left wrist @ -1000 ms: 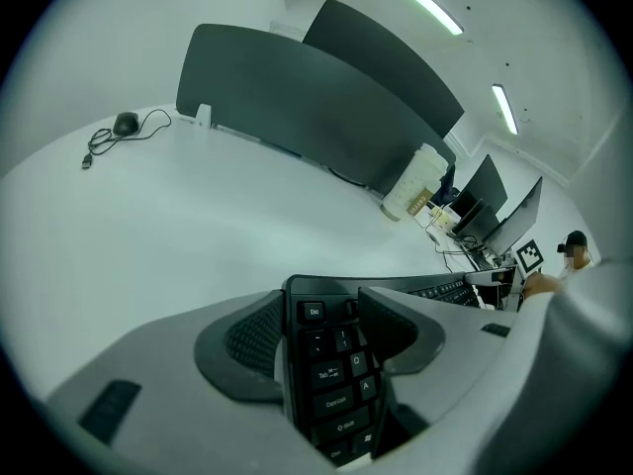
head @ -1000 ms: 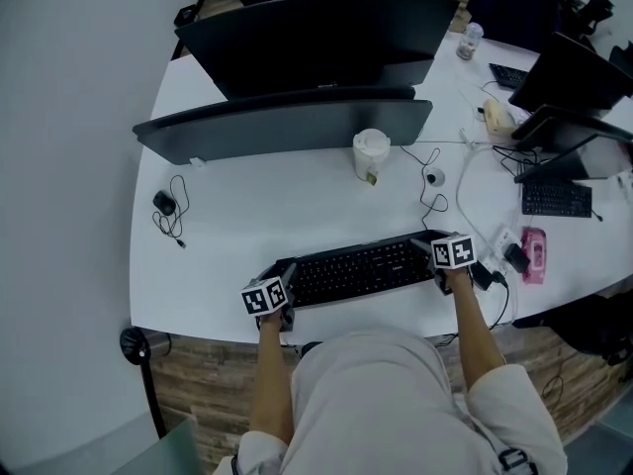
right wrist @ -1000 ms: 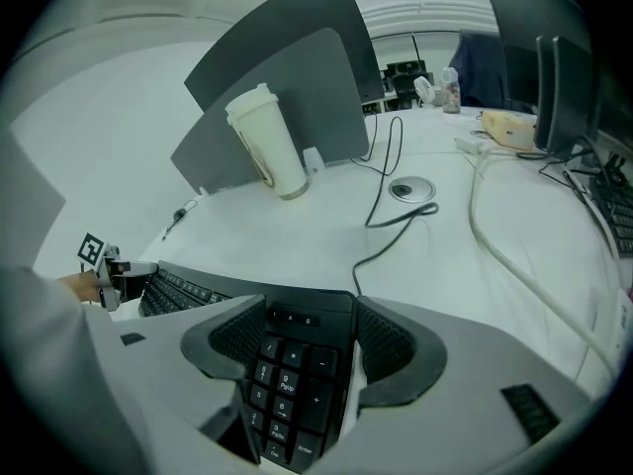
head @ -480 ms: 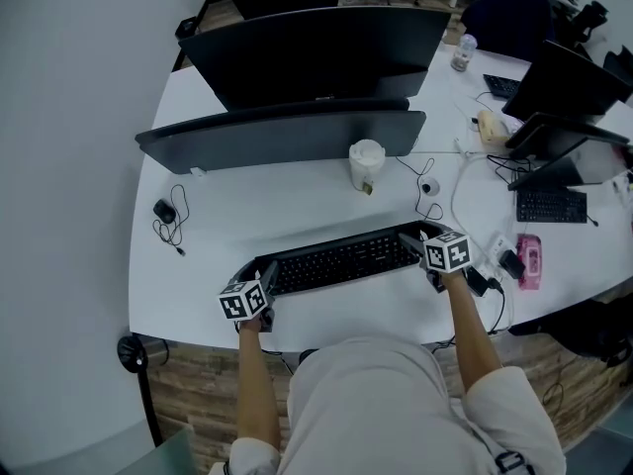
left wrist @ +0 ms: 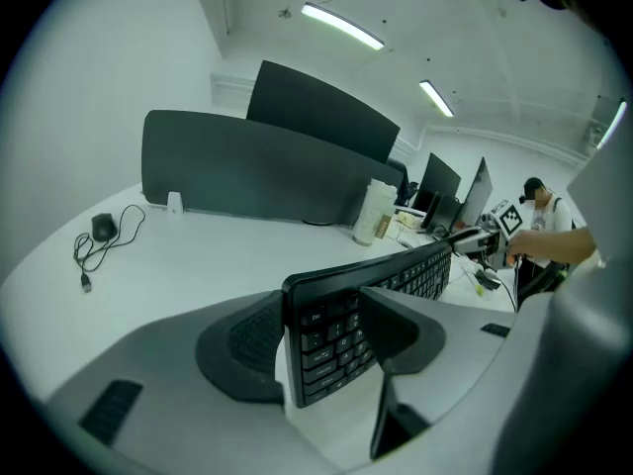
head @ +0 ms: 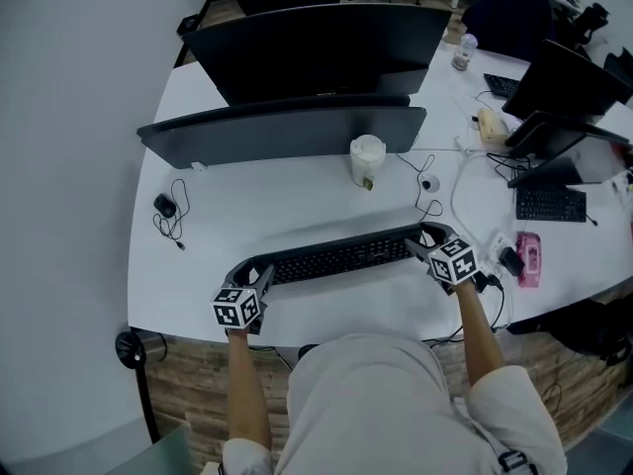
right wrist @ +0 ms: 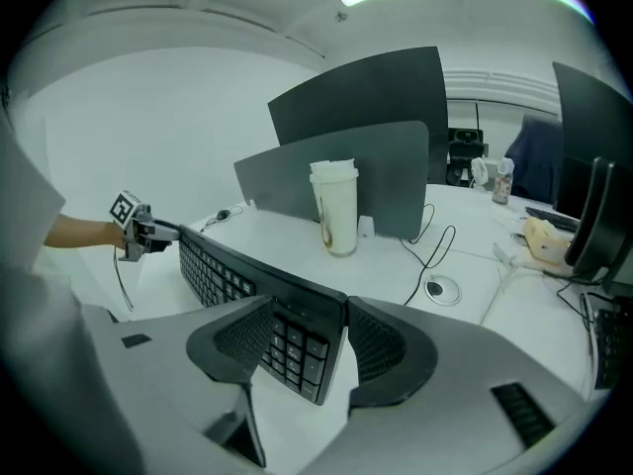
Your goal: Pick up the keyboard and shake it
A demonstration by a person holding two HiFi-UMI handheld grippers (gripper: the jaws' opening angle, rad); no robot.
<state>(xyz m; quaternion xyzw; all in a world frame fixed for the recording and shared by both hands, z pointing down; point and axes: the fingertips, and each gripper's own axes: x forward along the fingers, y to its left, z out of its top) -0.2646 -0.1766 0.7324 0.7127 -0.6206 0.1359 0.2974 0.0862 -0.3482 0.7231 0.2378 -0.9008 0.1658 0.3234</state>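
The black keyboard (head: pixel 336 257) is off the white table (head: pixel 297 201), tipped up on its long edge with the keys towards me. My left gripper (head: pixel 249 271) is shut on its left end, one pad on the key side and one on the back (left wrist: pixel 321 330). My right gripper (head: pixel 423 242) holds the right end the same way (right wrist: pixel 302 339); its jaws have just been closing a little on that end. From the left gripper view the keyboard (left wrist: pixel 420 270) runs away to the right gripper; from the right gripper view it (right wrist: pixel 213 265) runs away to the left one.
A dark divider panel (head: pixel 287 132) and a monitor's back (head: pixel 316 43) stand behind. A white paper cup (head: pixel 367 159) is just beyond the keyboard. A small corded device (head: pixel 164 206) lies at the left. Cables, a pink item (head: pixel 532 255) and a second keyboard (head: pixel 550 206) crowd the right.
Both grippers have risen with the keyboard, lifting it off the table. It has rolled from lying flat to standing nearly on its edge.
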